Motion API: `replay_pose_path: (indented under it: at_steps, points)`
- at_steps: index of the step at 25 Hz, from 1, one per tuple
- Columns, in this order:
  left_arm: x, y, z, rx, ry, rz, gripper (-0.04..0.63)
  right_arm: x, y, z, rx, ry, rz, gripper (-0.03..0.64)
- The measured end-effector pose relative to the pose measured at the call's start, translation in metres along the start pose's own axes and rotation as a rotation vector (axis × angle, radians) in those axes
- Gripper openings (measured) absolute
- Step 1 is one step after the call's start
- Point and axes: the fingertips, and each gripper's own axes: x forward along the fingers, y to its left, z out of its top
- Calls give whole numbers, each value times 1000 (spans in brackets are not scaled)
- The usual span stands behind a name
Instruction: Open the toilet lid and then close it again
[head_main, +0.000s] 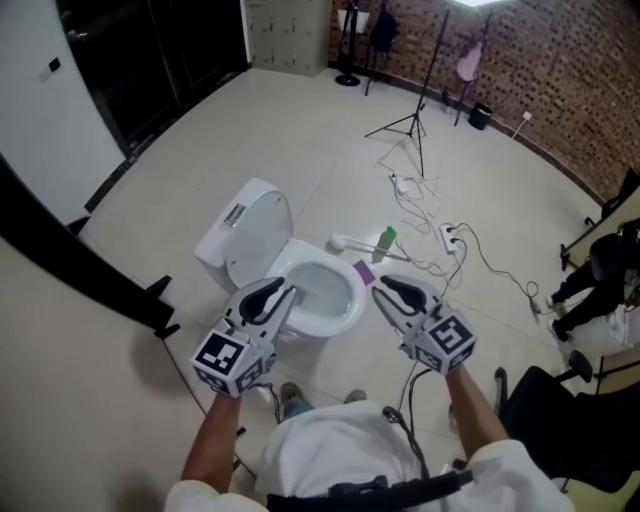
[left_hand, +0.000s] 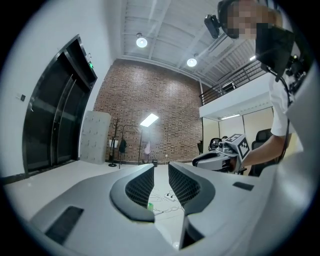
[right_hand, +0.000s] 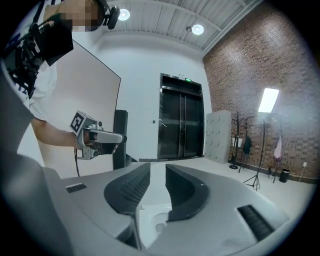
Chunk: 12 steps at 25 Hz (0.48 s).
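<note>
Left tool (head_main: 283, 293): jaws stand slightly apart with a narrow gap. Nothing is between them, so it is released and empty. Its own view (left_hand: 161, 170) shows only floor and cables through the gap. It is held about level, tips aimed at the near left rim of the bowl, and I cannot tell whether they touch it.

Right tool (head_main: 385, 290): the same narrow gap, released, nothing held. Its own view (right_hand: 157, 170) looks slightly downward, and white porcelain shows through the gap below the jaws. Its tips are near the bowl's right side, apart from it. Each tool is visible in the other's view, the right tool (left_hand: 196, 161) and the left tool (right_hand: 120, 137), both held out on a forearm.

The toilet (head_main: 300, 256) stands on the pale floor (head_main: 300, 130) directly ahead of the two tools. The lid (head_main: 258, 230) is raised and stands up at the back of the bowl (head_main: 348, 312). The bowl is open to view.

A small purple item (head_main: 363, 271) lies just beside the bowl's right rim. Farther out are a green bottle (head_main: 386, 240), then a power strip (head_main: 449, 237) with loose cables (head_main: 420, 205) trailing across the floor.

Far side of the room:
- a light stand (head_main: 415, 120) on a tripod
- a brick wall (head_main: 560, 70)
- dark doors (head_main: 150, 50) at the left
</note>
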Motion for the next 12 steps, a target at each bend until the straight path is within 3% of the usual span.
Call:
replay_pose_path:
  at_steps: [12]
  points:
    - [-40, 100, -16, 64, 19, 123, 87, 107, 1, 8, -176, 150, 107, 94]
